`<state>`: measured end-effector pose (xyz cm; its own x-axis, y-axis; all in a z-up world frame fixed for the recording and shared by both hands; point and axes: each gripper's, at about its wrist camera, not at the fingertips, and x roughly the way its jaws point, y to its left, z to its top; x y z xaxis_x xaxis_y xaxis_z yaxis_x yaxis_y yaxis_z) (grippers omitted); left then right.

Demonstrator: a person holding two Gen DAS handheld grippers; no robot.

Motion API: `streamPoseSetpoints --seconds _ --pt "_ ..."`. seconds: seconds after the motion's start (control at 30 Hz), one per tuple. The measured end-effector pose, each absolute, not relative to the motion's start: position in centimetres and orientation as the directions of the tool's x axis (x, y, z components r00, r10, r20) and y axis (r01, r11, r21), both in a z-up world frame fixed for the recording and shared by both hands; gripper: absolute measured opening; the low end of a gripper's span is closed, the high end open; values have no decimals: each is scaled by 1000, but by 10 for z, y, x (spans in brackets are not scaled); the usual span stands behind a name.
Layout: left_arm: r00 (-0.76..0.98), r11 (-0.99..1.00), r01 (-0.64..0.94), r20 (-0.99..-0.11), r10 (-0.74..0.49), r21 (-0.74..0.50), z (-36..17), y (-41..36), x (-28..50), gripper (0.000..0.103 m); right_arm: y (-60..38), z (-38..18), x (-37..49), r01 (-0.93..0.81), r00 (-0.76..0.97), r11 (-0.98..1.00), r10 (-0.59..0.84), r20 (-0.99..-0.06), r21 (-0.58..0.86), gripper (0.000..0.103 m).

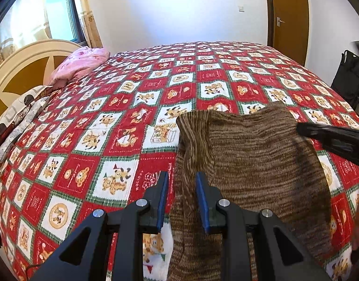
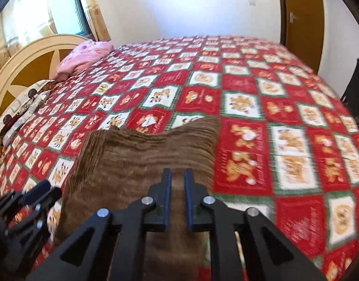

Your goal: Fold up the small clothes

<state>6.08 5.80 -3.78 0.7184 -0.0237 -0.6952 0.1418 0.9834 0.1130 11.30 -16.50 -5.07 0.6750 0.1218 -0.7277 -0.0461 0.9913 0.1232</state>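
- The brown knit garment (image 1: 254, 164) lies on the bed (image 1: 109, 107), partly folded.
- Your left tool (image 1: 181, 182) hangs spread over its left edge; your right tool (image 2: 177, 178), narrowly parted, holds nothing.
- Next, pinch an edge and fold across.

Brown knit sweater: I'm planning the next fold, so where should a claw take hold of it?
Grip the brown knit sweater at its raised far-left corner, coming in low from the left: that corner stands up off the patchwork quilt, while the middle lies flat.
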Motion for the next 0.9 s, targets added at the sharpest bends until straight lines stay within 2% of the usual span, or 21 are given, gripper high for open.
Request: streamPoseSetpoints --seconds 0.13,0.47,0.6,0.67,0.7,0.73,0.77,0.83,0.9 --pt "699 981 153 -715 -26 115 -46 49 76 26 -158 -75 138 -25 625 993 105 -774 114 13" --pt "679 974 138 -733 40 181 -61 38 88 26 -153 -76 157 -19 624 994 93 -776 104 13" --pt "686 974 135 -727 38 179 -58 41 83 29 -163 -46 121 -24 703 982 150 -695 188 18" --pt "694 975 133 -719 38 179 -56 41 80 30 -166 -37 99 -18 729 983 138 -671 183 41" --pt "698 974 129 -715 42 184 -55 41 79 32 -168 -34 87 -15 739 984 133 -661 180 61" --pt "699 974 128 -714 43 185 -55 41 78 32 -169 -32 75 -12 749 985 124 -650 173 63" --pt "701 975 128 -712 41 182 -54 41 77 35 -170 -32 66 -10 752 987 114 -650 162 61" --pt "703 975 129 -710 38 180 -53 39 74 42 -170 -37 53 -3 735 989 103 -671 149 40" --pt "712 975 129 -701 37 182 -50 38 70 46 -170 -45 42 2 717 987 111 -688 162 35"
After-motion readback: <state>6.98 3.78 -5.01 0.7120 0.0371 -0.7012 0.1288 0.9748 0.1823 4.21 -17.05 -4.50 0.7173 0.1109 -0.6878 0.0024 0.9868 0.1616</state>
